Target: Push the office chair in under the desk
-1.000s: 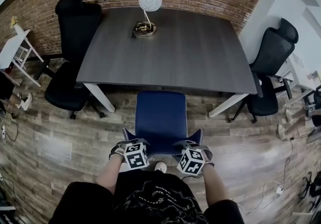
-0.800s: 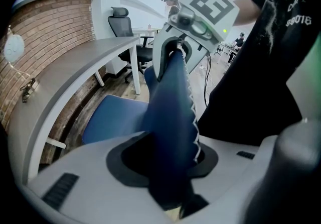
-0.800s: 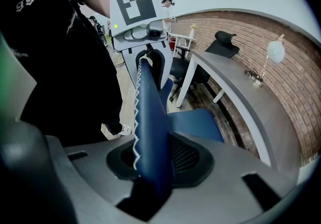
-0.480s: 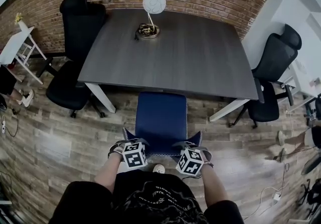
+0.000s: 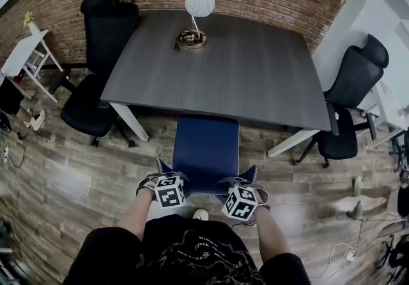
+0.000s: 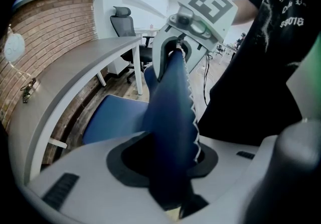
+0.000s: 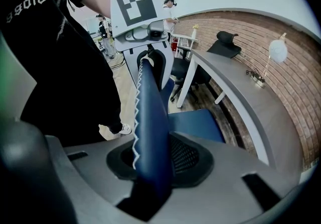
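Note:
A blue office chair (image 5: 206,149) stands on the wooden floor in front of the dark grey desk (image 5: 249,66), its seat front at the desk's near edge. My left gripper (image 5: 165,183) is shut on the left end of the blue chair back's (image 6: 170,117) top edge. My right gripper (image 5: 241,186) is shut on the right end of the chair back (image 7: 150,127). In both gripper views the backrest edge runs between the jaws, and the other gripper shows at its far end. The blue seat (image 7: 198,122) lies beyond, beside the desk edge (image 6: 75,82).
A white globe lamp (image 5: 199,4) stands at the desk's far side by the brick wall. Black office chairs stand at the desk's left (image 5: 102,53) and right (image 5: 351,98). A white side table (image 5: 25,53) is far left. Cables lie on the floor at right.
The head view has shifted slightly; the desk and lamp sit a little further right in the picture. Both grippers stay on the chair back in the same hold.

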